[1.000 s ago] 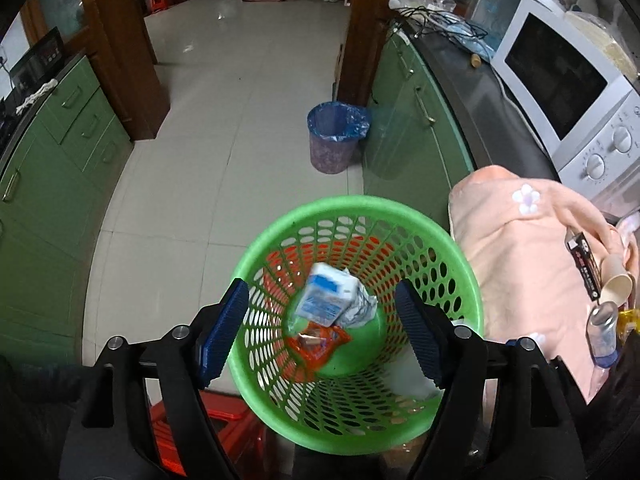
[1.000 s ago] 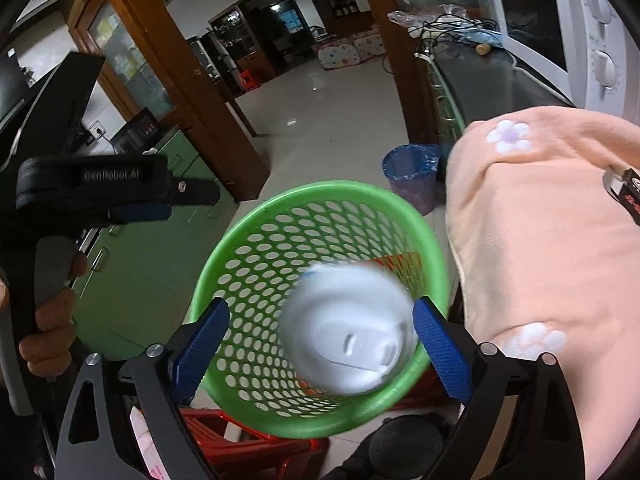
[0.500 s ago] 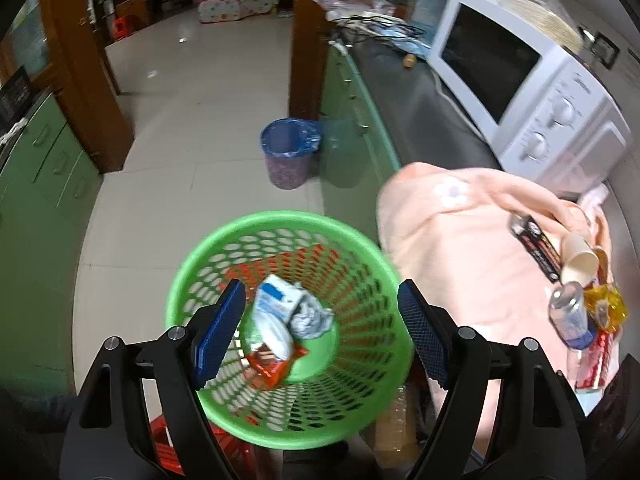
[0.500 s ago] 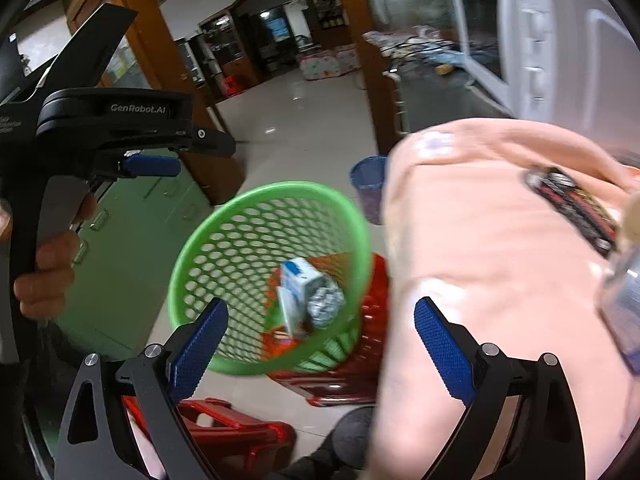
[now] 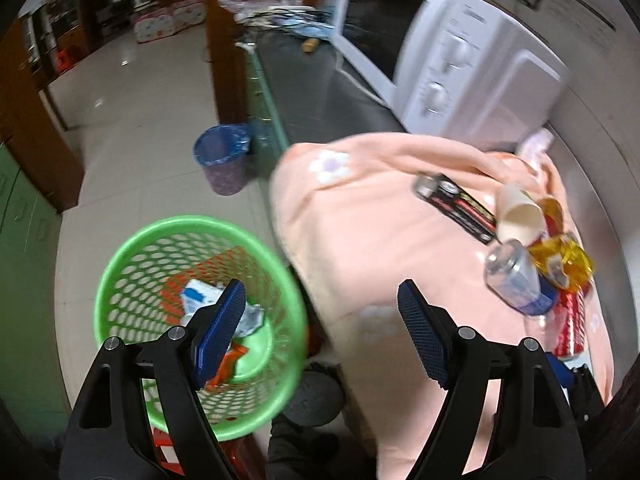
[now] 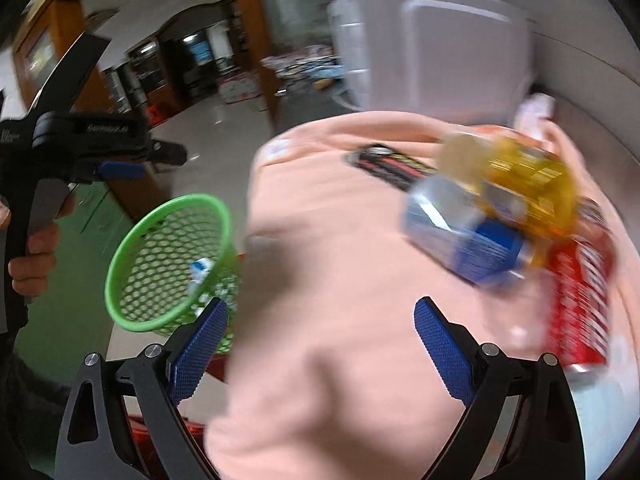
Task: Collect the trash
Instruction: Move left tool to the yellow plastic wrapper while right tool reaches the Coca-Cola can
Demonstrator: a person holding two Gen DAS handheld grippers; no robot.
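Observation:
A green mesh basket stands low on the left and holds a blue-and-white carton, crumpled foil and an orange wrapper. My left gripper is open and empty over the edge of a peach cloth. On the cloth lie a black battery pack, a paper cup, a yellow wrapper, a clear bottle and a red can. My right gripper is also open and empty above the cloth, short of the bottle and red can. This view is blurred.
A white microwave sits on the steel counter behind the cloth. A blue-lined bin stands on the tiled floor by green cabinets. A red stool is under the basket. A hand grips the left tool.
A white piece that was between the right fingers over the basket is gone from them. Both views have swung right, from the basket to the cloth with its trash.

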